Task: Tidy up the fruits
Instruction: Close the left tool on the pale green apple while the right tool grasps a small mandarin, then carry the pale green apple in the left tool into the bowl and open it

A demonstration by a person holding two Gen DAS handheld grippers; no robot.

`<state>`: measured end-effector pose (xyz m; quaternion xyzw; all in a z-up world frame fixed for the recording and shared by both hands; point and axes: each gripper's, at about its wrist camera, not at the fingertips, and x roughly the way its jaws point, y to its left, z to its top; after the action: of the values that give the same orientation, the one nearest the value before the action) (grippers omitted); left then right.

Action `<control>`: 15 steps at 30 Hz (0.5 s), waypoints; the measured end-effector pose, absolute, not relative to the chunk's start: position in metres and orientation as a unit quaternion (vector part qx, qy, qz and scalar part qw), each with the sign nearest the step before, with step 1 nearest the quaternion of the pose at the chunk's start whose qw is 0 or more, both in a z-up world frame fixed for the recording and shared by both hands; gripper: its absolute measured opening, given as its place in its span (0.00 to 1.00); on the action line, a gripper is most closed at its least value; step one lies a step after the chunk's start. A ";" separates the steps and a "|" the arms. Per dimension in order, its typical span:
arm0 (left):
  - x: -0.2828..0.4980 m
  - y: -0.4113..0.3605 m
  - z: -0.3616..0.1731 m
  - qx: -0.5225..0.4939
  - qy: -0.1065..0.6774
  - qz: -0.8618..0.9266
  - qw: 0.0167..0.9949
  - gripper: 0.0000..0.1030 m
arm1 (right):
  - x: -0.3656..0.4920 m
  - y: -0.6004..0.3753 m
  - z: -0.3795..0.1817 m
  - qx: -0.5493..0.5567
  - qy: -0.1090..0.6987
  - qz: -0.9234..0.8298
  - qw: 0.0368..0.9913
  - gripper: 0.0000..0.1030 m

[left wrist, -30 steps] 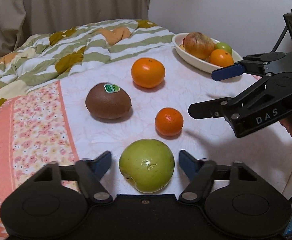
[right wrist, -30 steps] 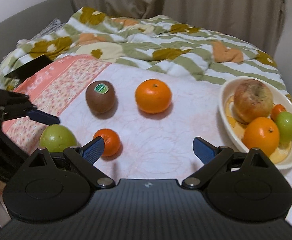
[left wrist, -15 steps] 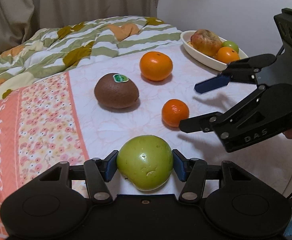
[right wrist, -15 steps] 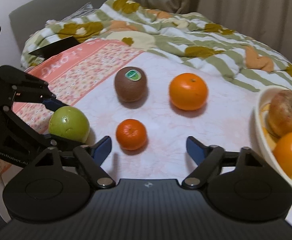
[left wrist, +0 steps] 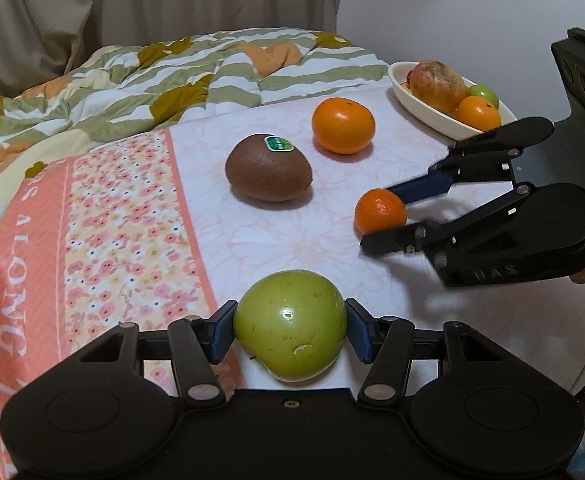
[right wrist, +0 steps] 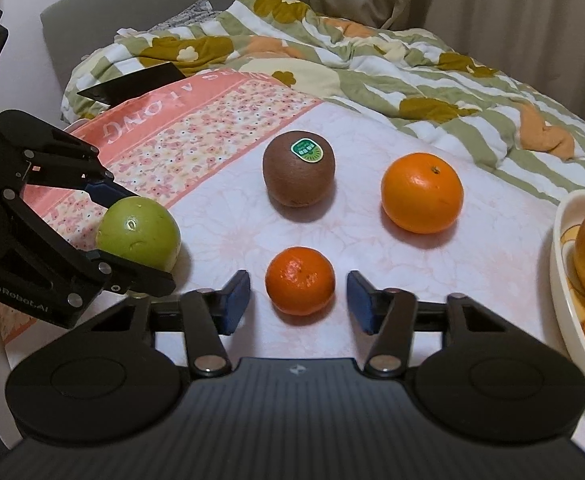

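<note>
We have the left gripper (left wrist: 291, 334) clamped on the green apple (left wrist: 290, 326), both blue pads flush on its sides, apple low over the sheet at the near edge. Our right gripper (right wrist: 298, 300) has just been closing around the small mandarin (right wrist: 300, 280); in its own view there is a thin gap at each pad, in the left view the pads look touching or nearly so. The mandarin sits on the white floral sheet (left wrist: 292, 236). Behind it are the kiwi (right wrist: 299, 168) with green sticker and the large orange (right wrist: 422, 192), apart from each other. Far right, the white bowl (left wrist: 424, 110) holds a reddish apple (left wrist: 438, 84), an orange and a small green fruit. The striped quilt (left wrist: 172, 80) is bunched behind.
</note>
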<state>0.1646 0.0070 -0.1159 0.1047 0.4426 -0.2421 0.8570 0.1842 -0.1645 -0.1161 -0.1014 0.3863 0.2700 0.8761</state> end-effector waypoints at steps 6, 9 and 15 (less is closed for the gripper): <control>0.159 0.013 -0.107 0.089 0.439 -0.235 0.863 0.59 | 0.177 -0.165 -0.108 -0.098 0.378 0.261 0.883 0.51; 0.155 0.015 -0.098 0.083 0.430 -0.234 0.868 0.59 | 0.171 -0.166 -0.099 -0.092 0.374 0.252 0.887 0.51; 0.150 0.013 -0.070 0.068 0.407 -0.231 0.881 0.59 | 0.152 -0.179 -0.069 -0.065 0.362 0.224 0.902 0.51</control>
<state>0.1497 0.0132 -0.0698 0.0680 0.4067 -0.2313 0.8812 0.1517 -0.1787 -0.0694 -0.0654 0.3620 0.2245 0.9024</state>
